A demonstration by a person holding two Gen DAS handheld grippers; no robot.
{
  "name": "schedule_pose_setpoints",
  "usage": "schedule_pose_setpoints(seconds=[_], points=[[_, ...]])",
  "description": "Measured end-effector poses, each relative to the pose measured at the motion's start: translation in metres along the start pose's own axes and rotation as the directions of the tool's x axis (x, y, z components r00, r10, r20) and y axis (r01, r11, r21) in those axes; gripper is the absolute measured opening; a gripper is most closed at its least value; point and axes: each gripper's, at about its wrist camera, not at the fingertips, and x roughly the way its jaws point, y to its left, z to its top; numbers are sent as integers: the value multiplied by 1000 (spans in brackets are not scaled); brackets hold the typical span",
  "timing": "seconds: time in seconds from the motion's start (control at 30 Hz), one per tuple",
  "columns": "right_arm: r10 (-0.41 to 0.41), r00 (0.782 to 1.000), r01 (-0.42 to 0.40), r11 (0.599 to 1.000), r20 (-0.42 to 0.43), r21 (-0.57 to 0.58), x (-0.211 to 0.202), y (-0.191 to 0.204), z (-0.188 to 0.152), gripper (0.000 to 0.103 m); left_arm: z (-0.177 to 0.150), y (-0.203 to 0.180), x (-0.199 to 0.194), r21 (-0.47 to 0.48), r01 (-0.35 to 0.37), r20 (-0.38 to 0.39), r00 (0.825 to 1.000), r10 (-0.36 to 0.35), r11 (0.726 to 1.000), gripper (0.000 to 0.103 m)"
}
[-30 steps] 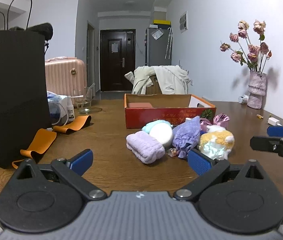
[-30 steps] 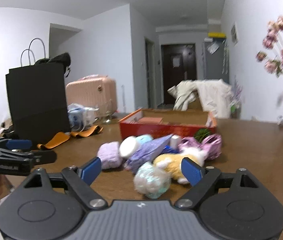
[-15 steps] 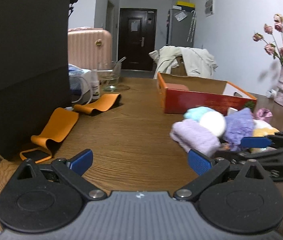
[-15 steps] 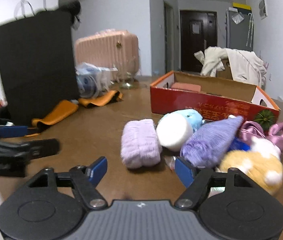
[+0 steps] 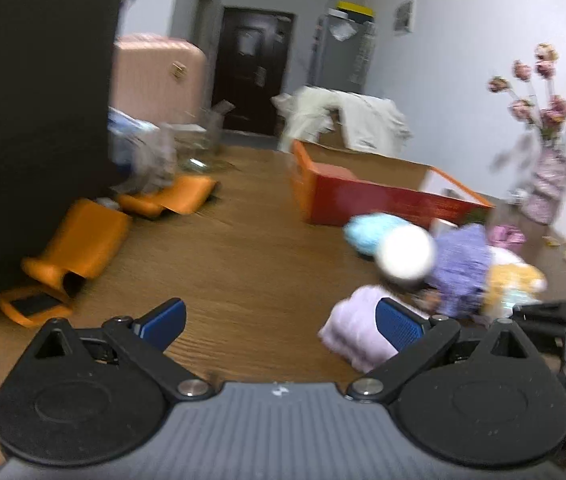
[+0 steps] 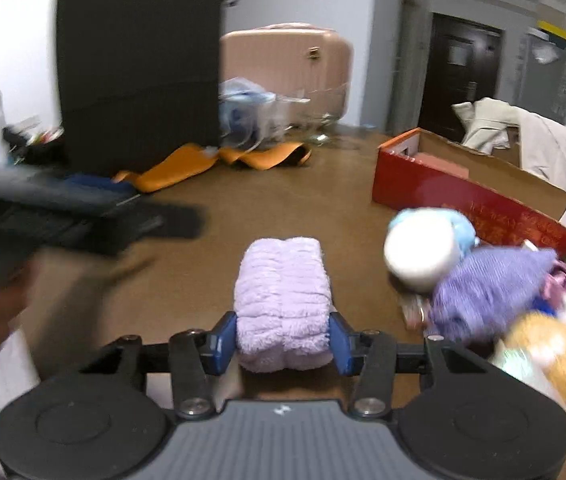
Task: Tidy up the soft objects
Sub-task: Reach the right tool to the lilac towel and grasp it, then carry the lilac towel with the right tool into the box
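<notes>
Lilac rolled towel (image 6: 283,300) bracketed by the right tool (image 6: 283,342), first pick barely begun.

The towel lies on the wooden surface (image 6: 283,200), the right tool's pads set against its two sides, seemingly closing on it though not yet lifted. The left tool (image 5: 281,322) is held wide open and empty. The other soft items (image 6: 487,292) are heaped beside the red box (image 6: 463,196), which looks nearly empty; almost everything is judged left to do.
</notes>
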Motion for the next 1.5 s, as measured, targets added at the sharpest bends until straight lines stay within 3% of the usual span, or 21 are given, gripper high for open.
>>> schedule_pose_setpoints(seconds=[0.1,0.17,0.27,0.33,0.5,0.63,0.77,0.83,0.9,0.93,1.0,1.17,1.33,1.5], points=[[-126,991,128,991,-41,45,-27,-15,-20,49,-8,-16,7,5,99,-33,995,-99,995,102],[-167,985,171,978,-40,124,-43,-31,-30,50,-10,-25,11,13,164,-45,986,-163,986,102],[-157,988,153,957,-6,245,-63,-47,-38,50,-9,-36,19,-5,233,-64,970,-233,972,94],[-129,991,109,933,35,344,-72,-57,-42,50,-8,-43,28,-13,276,-80,958,-276,961,78],[-17,995,-50,794,103,606,-57,-84,-54,47,-9,-52,53,-47,281,-159,945,-285,959,40],[1,993,-80,747,119,660,-38,-89,-57,47,-11,-54,44,-69,286,-180,939,-294,956,33],[33,991,-108,749,127,654,-33,-88,-58,38,-18,-53,29,-79,284,-183,938,-294,956,35],[43,991,-117,746,128,656,-31,-89,-59,37,-19,-50,32,-90,274,-181,941,-287,957,47],[46,991,-119,746,127,655,-29,-90,-59,33,-18,-48,38,-109,258,-180,944,-275,960,46],[48,991,-120,746,127,655,-28,-91,-59,31,-18,-47,41,-120,256,-185,943,-275,959,45],[50,991,-121,748,125,653,-29,-92,-58,28,-17,-45,44,-141,289,-183,932,-312,947,30],[42,989,-122,771,141,625,-43,-86,-52,24,-8,-53,28,-121,309,-154,933,-325,943,22],[7,972,-143,814,236,563,-74,-100,-17,24,43,-65,24,-93,381,-51,921,-386,920,22],[-43,955,-113,865,295,490,-80,-165,45,24,123,-91,78,-85,442,-20,895,-445,893,22]])
